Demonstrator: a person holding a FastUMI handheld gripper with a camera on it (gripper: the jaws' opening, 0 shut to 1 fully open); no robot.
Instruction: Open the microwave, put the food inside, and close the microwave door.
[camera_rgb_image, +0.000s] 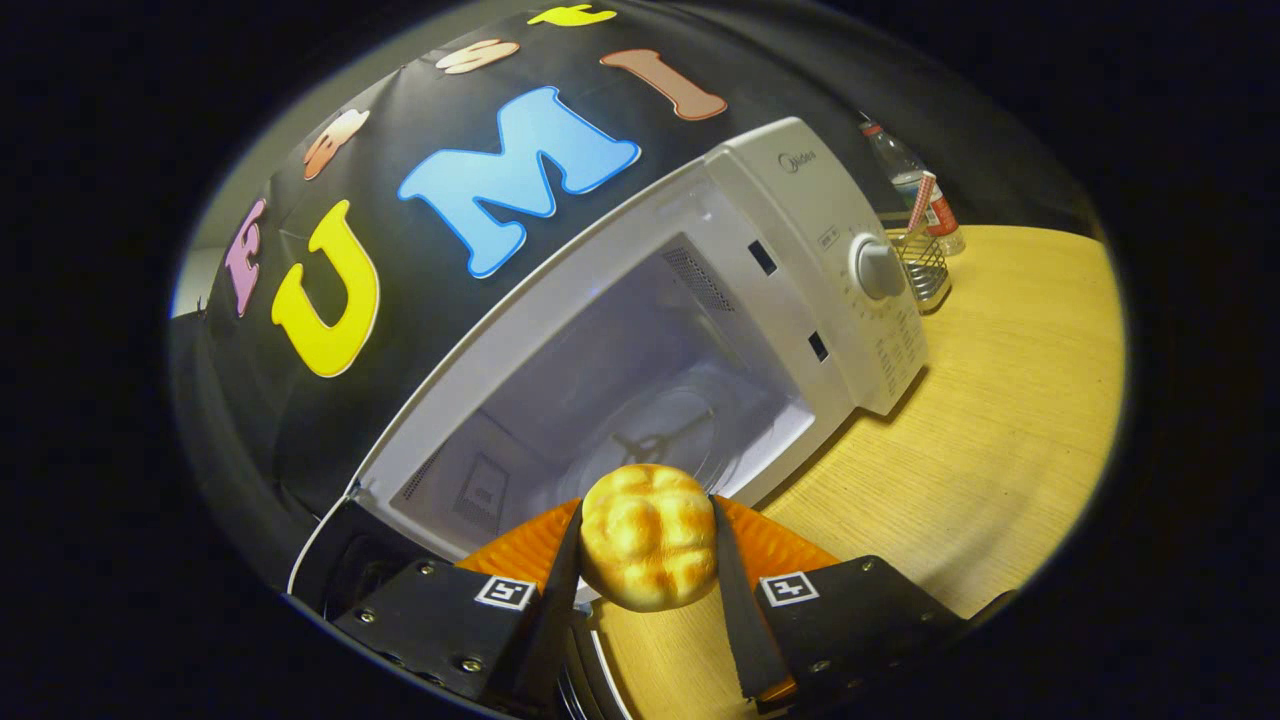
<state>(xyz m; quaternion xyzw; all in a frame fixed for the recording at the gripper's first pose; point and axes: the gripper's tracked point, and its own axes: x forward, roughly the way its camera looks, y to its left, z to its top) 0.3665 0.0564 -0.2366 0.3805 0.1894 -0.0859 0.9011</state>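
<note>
Your gripper is clamped on the bread roll, with a finger pressed against each side of it. You have the roll held just in front of the open microwave, above the wooden table. Its cavity sits directly beyond the roll, and you can see the glass turntable on the cavity floor with nothing resting on it. The microwave door hangs open beside the near finger's mount, seen mostly edge-on. You can make out the control panel with its round dial on the far side of the cavity. Beyond the microwave, on the table, stands a small wire basket holding a striped stick-like item; what it is you cannot tell. A clear plastic bottle stands just behind that basket.
</note>
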